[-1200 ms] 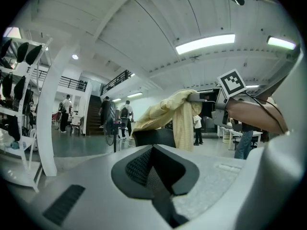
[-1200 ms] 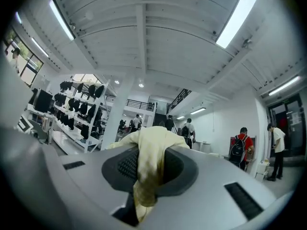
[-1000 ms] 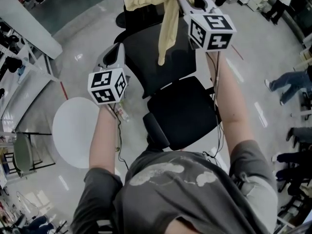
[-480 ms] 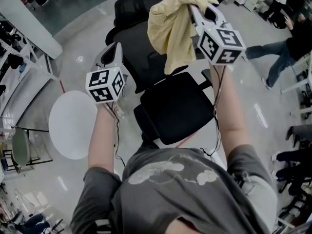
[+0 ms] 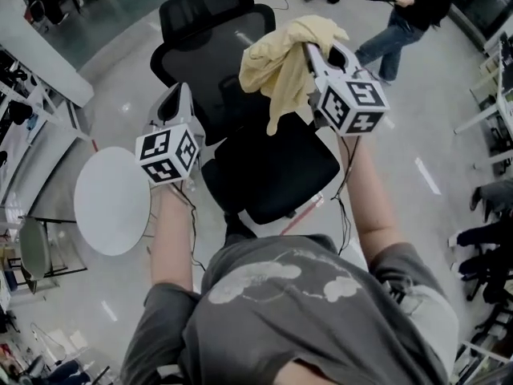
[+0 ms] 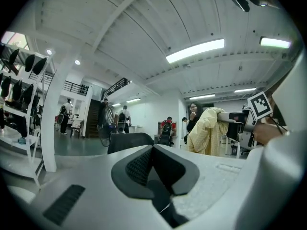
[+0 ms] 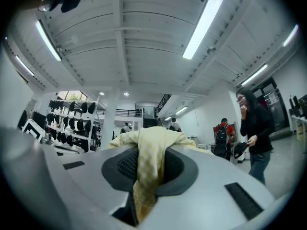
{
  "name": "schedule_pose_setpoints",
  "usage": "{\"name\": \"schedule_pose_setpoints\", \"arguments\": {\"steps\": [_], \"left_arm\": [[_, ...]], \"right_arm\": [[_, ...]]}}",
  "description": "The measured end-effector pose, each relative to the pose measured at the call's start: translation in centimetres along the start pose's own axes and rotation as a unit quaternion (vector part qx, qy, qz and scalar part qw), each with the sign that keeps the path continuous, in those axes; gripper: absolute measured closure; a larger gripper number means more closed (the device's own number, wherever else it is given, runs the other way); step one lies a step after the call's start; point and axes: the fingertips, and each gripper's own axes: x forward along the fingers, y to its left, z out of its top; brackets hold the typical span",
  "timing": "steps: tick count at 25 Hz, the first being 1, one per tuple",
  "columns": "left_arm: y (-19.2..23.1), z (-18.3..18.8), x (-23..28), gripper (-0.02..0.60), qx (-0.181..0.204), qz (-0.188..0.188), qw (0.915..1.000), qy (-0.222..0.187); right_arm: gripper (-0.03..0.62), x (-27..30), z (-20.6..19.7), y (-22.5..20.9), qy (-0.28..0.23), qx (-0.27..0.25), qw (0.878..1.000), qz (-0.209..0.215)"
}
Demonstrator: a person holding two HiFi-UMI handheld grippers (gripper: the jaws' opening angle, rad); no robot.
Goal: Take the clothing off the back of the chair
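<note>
The black chair point(image 5: 268, 167) stands with its back toward the top of the head view and its seat toward the person. The yellow clothing point(image 5: 276, 58) is already off that back, as far as I can judge. It is bunched at the right gripper point(image 5: 311, 54), whose jaws are clenched on a fold. The rest drapes over the jaw tops and trails downward, long axis hanging toward the seat. Whether the lowest tail brushes the chair cannot be told. The left gripper point(image 5: 178, 99) is on the chair's far side, well apart from the cloth, its jaws pressed together on nothing. So the right hand alone carries the load.
</note>
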Motion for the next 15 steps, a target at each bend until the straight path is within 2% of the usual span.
{"name": "schedule_pose_setpoints", "arguments": {"steps": [5,11,15], "left_arm": [[-2.4,-1.6,-3.6,0.581,-0.004,0.008,0.9999,0.011],[-6.3,-4.4,-7.7,0.581,-0.008,0.013,0.9993,0.034],[-7.3,-6.2,-9.5,0.581,-0.01,0.013,0.9984,0.054]], "right_arm": [[0.543,-5.1,-1.9,0.8,0.016,0.021,1.0,0.007],[0.542,-10.4,-6.5,2.0,0.073,0.053,0.995,0.036],[0.542,-12.9,-8.8,3.2,0.098,0.064,0.992,0.042]]}}
